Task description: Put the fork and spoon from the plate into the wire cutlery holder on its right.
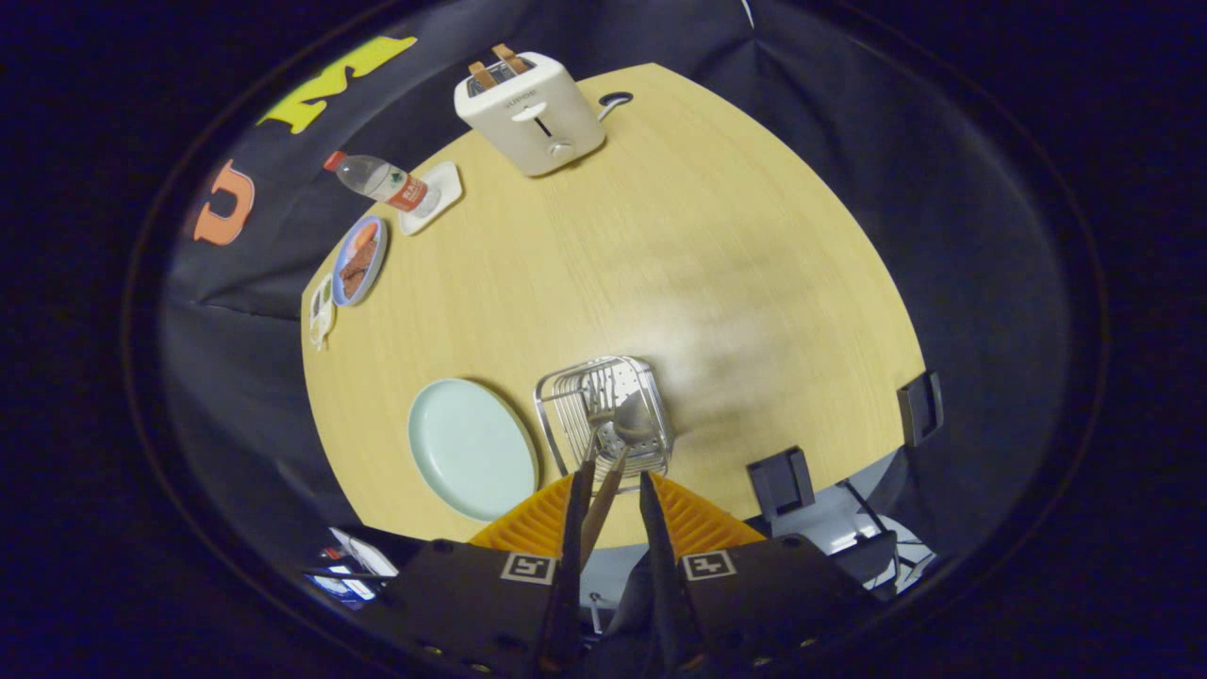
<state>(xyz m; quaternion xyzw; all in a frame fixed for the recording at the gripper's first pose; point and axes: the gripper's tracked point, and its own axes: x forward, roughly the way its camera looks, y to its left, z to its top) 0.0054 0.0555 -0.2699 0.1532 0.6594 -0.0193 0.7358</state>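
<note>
The desk point(660, 245) carries an empty plate point(467, 448) with the wire holder point(608, 410) just to its right. Fork point(597, 407) and spoon point(630, 420) stand head-up in the holder, handles leaning back between the fingers of the hand-held gripper point(611, 490). The fingers are narrow; whether they pinch a handle I cannot tell. Cutlery is likely light, stiff, slippery: take it mid-handle.

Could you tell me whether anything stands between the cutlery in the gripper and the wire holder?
Nothing visible does. The gripper holds a spoon whose bowl already hangs over the wire cutlery holder; the plate beside it lies bare.
</note>
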